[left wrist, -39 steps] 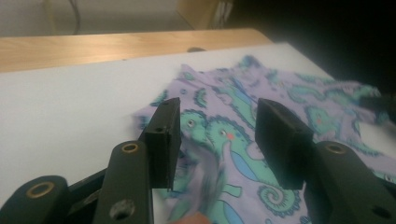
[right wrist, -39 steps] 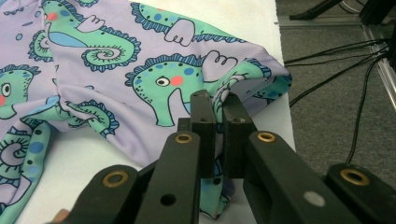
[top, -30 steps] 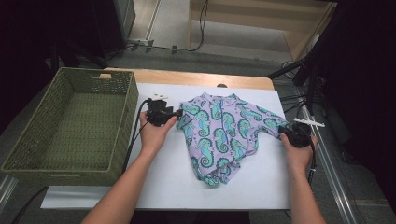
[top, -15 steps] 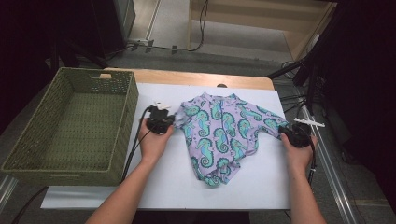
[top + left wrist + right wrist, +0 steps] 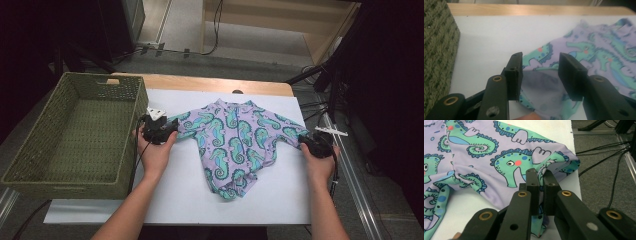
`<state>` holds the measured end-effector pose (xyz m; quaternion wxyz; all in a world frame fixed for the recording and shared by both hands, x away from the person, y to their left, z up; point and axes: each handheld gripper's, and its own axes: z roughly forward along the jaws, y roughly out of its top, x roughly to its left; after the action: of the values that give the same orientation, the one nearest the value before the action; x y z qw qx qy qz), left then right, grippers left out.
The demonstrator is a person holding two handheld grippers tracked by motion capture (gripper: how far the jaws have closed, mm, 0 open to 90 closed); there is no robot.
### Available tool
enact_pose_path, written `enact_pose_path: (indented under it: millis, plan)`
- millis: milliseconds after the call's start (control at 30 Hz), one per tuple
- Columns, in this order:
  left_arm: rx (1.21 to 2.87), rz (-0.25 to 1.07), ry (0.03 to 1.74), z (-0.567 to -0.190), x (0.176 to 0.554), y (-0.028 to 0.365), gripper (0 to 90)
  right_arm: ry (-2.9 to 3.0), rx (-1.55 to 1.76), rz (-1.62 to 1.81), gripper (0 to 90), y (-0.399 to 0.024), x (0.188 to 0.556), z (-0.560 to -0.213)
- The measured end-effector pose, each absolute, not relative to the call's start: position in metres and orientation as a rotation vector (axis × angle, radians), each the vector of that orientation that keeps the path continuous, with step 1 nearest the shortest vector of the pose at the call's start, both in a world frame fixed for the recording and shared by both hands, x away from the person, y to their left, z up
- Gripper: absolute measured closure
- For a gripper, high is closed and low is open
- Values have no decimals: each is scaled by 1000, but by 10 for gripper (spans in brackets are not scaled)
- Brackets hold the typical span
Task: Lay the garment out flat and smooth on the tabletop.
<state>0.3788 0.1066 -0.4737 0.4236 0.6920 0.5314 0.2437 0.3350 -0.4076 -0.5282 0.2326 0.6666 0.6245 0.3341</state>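
Note:
A small lilac shirt point(image 5: 235, 142) printed with teal seahorses lies flat on the white sheet point(image 5: 190, 200), both sleeves spread out. My left gripper point(image 5: 171, 129) is at the end of the left sleeve point(image 5: 541, 82). Its jaws have just been opening, and the sleeve cloth lies loose between the pads point(image 5: 515, 72), which do not press on it. In the left gripper view this gripper point(image 5: 540, 60) stands open. My right gripper point(image 5: 306, 143) holds the right sleeve point(image 5: 559, 157) near the table's right edge. Its jaws are shut on the cuff in the right gripper view point(image 5: 539, 173).
A deep green woven basket point(image 5: 131, 135) stands on the left, close beside my left hand, and its wall point(image 5: 439, 50) is near the left jaw. Wooden table edge point(image 5: 210, 84) runs behind the sheet. Cables point(image 5: 604, 152) lie on the floor past the right edge.
My left hand has moved left toward the basket, drawing the left sleeve out straight. Its jaws closed on the sleeve and then parted. The right hand has stayed put.

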Motion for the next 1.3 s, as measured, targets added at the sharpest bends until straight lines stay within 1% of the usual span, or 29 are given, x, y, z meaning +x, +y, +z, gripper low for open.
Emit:
enact_pose_path:
  millis: [167, 200, 233, 267, 300, 367, 400, 500, 533, 567, 600, 633, 667, 700, 800, 833, 900, 933, 967, 1067, 1133, 1200, 1267, 1300]
  plan:
    - [1736, 569, 1231, -470, 367, 105, 558, 1719, 1829, 916, 844, -407, 335, -528]
    - [1773, 503, 1189, -472, 365, 104, 639, 1717, 1832, 916, 844, -407, 335, -528]
    - [1773, 503, 1189, -472, 365, 104, 660, 1717, 1832, 916, 844, -407, 335, -528]
    - [1862, 455, 1184, -480, 368, 99, 688, 1723, 1823, 912, 844, -407, 335, -528]
    - [1894, 440, 1194, -485, 370, 98, 696, 1727, 1819, 912, 844, -407, 335, -528]
    - [1938, 372, 1225, -496, 375, 96, 680, 1720, 1830, 919, 844, -407, 335, -528]
    - [1961, 364, 1236, -500, 376, 95, 661, 1722, 1827, 923, 844, -408, 335, -528]
    - [2011, 417, 1234, -508, 376, 90, 582, 1726, 1831, 930, 845, -408, 335, -528]
    - [2011, 417, 1234, -508, 376, 90, 596, 1726, 1831, 930, 845, -408, 335, -528]
    - [2052, 503, 1223, -508, 375, 87, 659, 1721, 1830, 942, 847, -409, 335, -528]
    - [2075, 545, 1215, -508, 375, 86, 734, 1713, 1834, 962, 848, -410, 335, -527]
    - [2086, 560, 1199, -508, 375, 87, 809, 1698, 1842, 980, 849, -411, 334, -526]
    - [2086, 560, 1199, -508, 375, 87, 860, 1698, 1842, 980, 849, -411, 334, -526]
    - [2091, 548, 1198, -507, 377, 88, 873, 1661, 1845, 1026, 849, -417, 332, -524]
    - [2098, 558, 1193, -507, 376, 88, 875, 1646, 1872, 921, 847, -423, 330, -523]
    - [2098, 558, 1193, -507, 376, 88, 875, 1652, 1907, 911, 824, -424, 330, -524]
    - [2063, 503, 1210, -508, 379, 92, 872, 1662, 1912, 936, 693, -426, 329, -524]
    - [2063, 503, 1210, -508, 379, 92, 870, 1662, 1912, 936, 693, -426, 329, -524]
    - [2059, 484, 1207, -508, 380, 95, 870, 1590, 1899, 996, 615, -431, 326, -518]
    - [2061, 491, 1205, -508, 379, 94, 870, 1502, 1882, 1048, 616, -439, 326, -509]
    - [2049, 482, 1210, -509, 380, 95, 870, 1527, 1869, 977, 650, -441, 333, -506]
    - [2043, 476, 1213, -509, 380, 95, 870, 1537, 1877, 941, 666, -443, 337, -507]
    - [2044, 466, 1210, -509, 380, 96, 870, 1508, 1983, 912, 682, -450, 347, -514]
    - [2044, 466, 1210, -509, 380, 96, 870, 1508, 1983, 912, 682, -450, 347, -514]
